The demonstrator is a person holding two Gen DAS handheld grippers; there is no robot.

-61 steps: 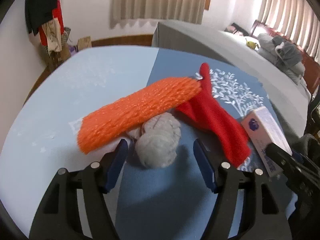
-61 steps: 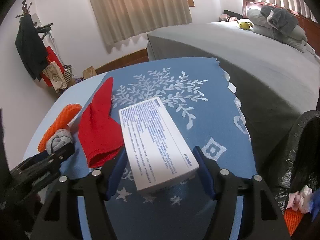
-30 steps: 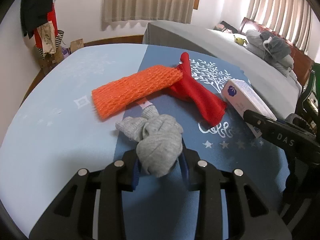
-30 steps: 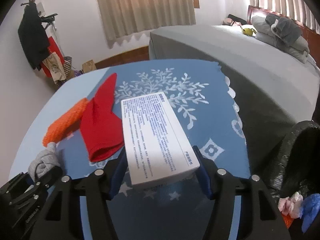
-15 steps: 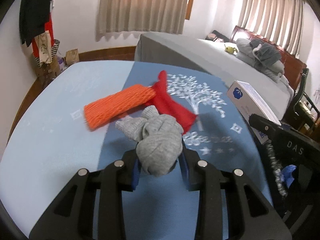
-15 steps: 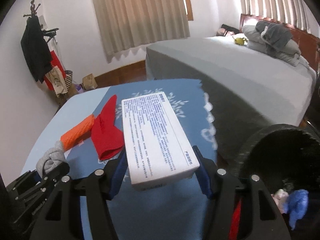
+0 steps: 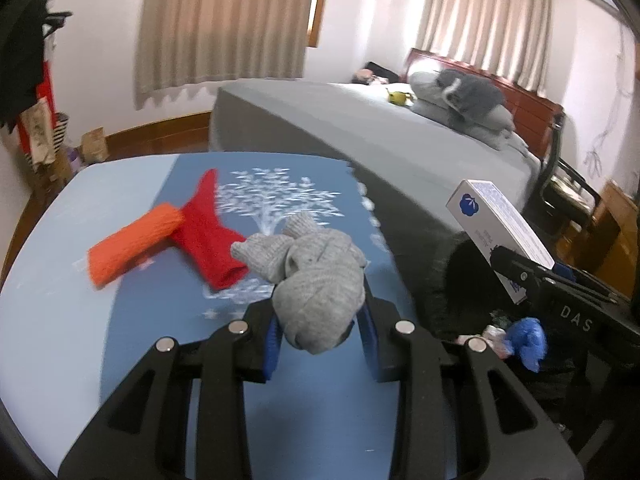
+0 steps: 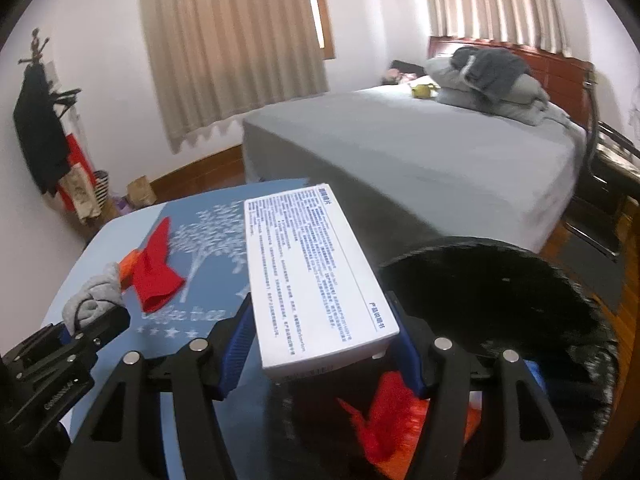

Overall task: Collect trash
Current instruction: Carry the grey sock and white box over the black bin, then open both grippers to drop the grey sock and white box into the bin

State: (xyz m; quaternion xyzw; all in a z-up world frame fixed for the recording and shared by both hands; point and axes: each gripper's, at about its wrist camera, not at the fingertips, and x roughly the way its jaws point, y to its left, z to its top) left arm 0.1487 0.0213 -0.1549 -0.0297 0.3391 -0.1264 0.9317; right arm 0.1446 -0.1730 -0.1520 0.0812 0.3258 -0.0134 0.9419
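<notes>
A grey bed (image 8: 420,148) fills the back of the room, and in front of it stands a table under a blue cloth (image 7: 152,360) printed with a white tree. To the right of the table's edge, lower than its top, gapes a bin lined with a black bag (image 8: 500,280), with red, orange and blue scraps already lying inside. On the cloth rest an orange foam net sleeve (image 7: 132,246) and a red sock (image 7: 208,236), touching each other, well behind both tools. The right gripper (image 8: 324,340) is clamped on a white printed box (image 8: 312,276), its blue pads pressed to the long sides, so the box's long axis runs forward along the fingers and juts out past them. The bin's mouth lies to the right of and below this box, with the near end of the box apparently over the rim already, so the right hand is the nearer of the two to the drop. The left gripper (image 7: 320,344) is closed on a grey balled sock (image 7: 316,280), which bulges up and forward out of the jaws; it hangs over the cloth near the table's right edge, with the bin off to its right beyond the other tool. As I judge it, the box goes in first, and the sock needs a further carry rightward.
</notes>
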